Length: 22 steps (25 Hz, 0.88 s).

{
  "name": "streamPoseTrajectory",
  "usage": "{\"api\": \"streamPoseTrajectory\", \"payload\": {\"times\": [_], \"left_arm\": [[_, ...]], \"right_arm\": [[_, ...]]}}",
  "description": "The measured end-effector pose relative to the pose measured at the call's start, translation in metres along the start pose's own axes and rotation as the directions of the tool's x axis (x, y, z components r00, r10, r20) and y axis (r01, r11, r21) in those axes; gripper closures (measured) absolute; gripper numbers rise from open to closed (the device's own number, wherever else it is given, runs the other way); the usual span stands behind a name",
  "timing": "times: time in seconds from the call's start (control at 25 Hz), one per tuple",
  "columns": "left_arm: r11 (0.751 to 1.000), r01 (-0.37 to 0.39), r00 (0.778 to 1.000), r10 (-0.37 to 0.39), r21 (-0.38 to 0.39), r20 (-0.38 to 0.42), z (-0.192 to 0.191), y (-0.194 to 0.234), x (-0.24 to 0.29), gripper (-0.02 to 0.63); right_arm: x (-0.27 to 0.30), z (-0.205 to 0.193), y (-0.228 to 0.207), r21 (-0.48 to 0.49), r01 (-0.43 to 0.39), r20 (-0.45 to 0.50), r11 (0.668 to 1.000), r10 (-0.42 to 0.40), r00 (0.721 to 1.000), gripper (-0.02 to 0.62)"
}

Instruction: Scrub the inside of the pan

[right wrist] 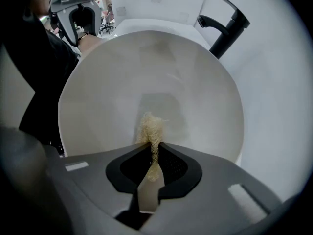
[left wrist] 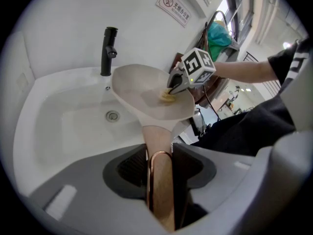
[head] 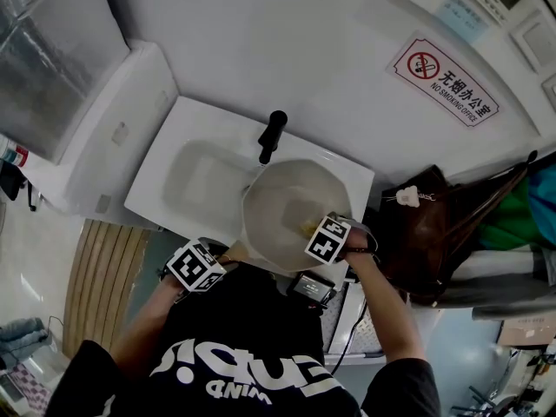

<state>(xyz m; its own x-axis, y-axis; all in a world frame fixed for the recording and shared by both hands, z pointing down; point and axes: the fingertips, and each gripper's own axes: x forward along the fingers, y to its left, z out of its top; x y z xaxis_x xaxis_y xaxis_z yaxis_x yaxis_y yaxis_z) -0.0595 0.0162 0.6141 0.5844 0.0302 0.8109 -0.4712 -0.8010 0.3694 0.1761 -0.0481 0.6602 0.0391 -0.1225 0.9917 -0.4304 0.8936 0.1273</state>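
A pale cream pan [head: 291, 211] is held over the white sink [head: 187, 176]; it fills the right gripper view [right wrist: 146, 87] and shows in the left gripper view [left wrist: 146, 94]. My left gripper [left wrist: 160, 180] is shut on the pan's wooden handle [left wrist: 159, 151], copper-tipped, at the pan's near edge [head: 234, 252]. My right gripper [right wrist: 151, 153] points down into the pan and is shut on a pale yellow fibrous scrubber [right wrist: 150, 129], whose tuft touches the pan's inner bottom. From the left gripper view the scrubber [left wrist: 167, 96] sits under the marker cube [left wrist: 198, 66].
A black faucet [head: 272, 135] stands behind the pan at the sink's back edge; the drain [left wrist: 113, 115] lies below the pan. A brown bag [head: 421, 233] sits to the right of the sink. A no-smoking sign [head: 443, 81] hangs on the white wall.
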Motion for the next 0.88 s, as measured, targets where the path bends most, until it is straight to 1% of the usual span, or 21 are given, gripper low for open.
{"api": "streamPoseTrajectory", "payload": {"times": [0.28,0.68,0.88], "left_arm": [[1.000,-0.004,1.000,0.004,-0.004,-0.001,-0.001,-0.001,0.001,0.437],[1.000,0.001,1.000,-0.001,-0.009,-0.006,-0.002,-0.003,0.004,0.437],[1.000,-0.002,1.000,0.002,-0.009,-0.010,-0.002,-0.003,0.004,0.437]], "right_arm": [[-0.001,0.011,0.030,-0.013,-0.070,0.027,0.997,0.070,0.997,0.545],[0.001,0.040,0.066,-0.057,-0.159,0.063,0.986,0.162,0.985,0.545],[0.003,0.058,0.077,-0.070,-0.182,0.096,0.981,0.188,0.977,0.545]]}}
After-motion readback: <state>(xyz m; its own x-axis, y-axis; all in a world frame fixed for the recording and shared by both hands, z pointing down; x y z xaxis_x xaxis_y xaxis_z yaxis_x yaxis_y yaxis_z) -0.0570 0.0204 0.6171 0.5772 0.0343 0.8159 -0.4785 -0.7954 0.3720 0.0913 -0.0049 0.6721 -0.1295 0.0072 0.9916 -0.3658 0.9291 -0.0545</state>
